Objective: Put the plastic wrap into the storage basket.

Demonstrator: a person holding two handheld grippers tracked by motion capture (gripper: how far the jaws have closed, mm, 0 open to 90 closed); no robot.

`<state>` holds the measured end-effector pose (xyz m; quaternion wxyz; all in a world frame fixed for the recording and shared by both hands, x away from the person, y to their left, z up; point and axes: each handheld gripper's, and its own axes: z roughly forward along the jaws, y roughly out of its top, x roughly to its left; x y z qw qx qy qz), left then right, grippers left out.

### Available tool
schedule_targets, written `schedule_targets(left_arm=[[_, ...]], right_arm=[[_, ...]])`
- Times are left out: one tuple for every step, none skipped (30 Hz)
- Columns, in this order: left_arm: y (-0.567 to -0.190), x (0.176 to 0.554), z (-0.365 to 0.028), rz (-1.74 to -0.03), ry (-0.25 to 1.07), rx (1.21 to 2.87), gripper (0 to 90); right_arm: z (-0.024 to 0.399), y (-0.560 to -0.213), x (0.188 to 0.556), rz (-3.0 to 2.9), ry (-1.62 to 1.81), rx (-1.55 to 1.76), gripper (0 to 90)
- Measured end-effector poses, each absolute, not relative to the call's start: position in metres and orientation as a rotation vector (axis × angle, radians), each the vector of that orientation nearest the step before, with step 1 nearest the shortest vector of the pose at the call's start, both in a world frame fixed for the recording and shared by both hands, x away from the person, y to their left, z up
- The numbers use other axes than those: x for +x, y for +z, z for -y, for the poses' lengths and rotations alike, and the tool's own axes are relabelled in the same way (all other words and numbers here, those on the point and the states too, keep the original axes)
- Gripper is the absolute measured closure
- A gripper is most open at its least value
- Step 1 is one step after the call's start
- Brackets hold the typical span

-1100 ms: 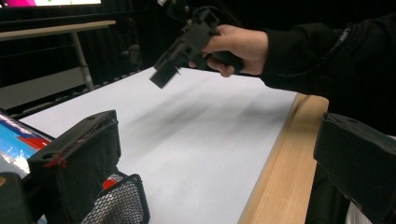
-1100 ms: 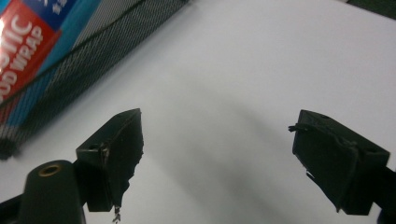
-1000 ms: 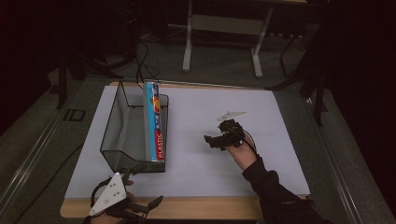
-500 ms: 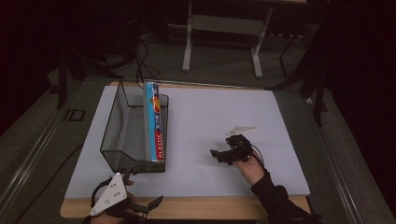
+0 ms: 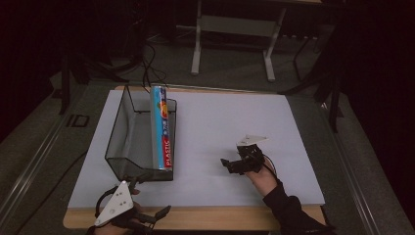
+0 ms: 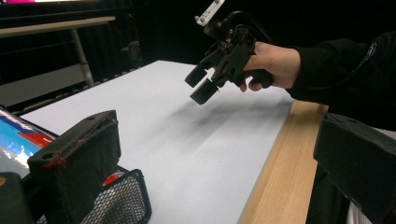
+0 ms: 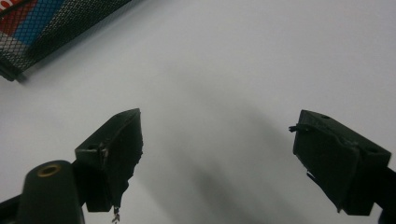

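Black mesh basket (image 5: 128,142), white tabletop (image 5: 230,122)

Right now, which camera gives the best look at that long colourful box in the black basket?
The high view: the box shows at full length, lying along the mesh basket's right side. The left gripper view catches just a corner; the right gripper view shows its colours through the mesh.

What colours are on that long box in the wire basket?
The long box is mostly blue with a red end; the high view shows it best.
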<state>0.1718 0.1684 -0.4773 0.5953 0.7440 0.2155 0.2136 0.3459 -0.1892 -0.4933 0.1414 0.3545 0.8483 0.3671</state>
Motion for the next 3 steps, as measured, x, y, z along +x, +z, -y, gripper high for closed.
schedule_targets(left_arm=[[-0.4773, 0.1716, -0.1681, -0.499, 0.495, 1.728, 1.2], [-0.4773, 0.1714, -0.168, -0.497, 0.495, 1.731, 1.2], [-0.4773, 0.1714, -0.1678, -0.495, 0.496, 1.732, 1.2]], right_arm=[[0.1898, -0.4946, 0.3463, -2.448, 1.053, 1.021, 15.5], [0.19, -0.495, 0.3464, -2.445, 1.057, 1.021, 15.5], [0.19, -0.495, 0.3464, -2.445, 1.057, 1.021, 15.5]])
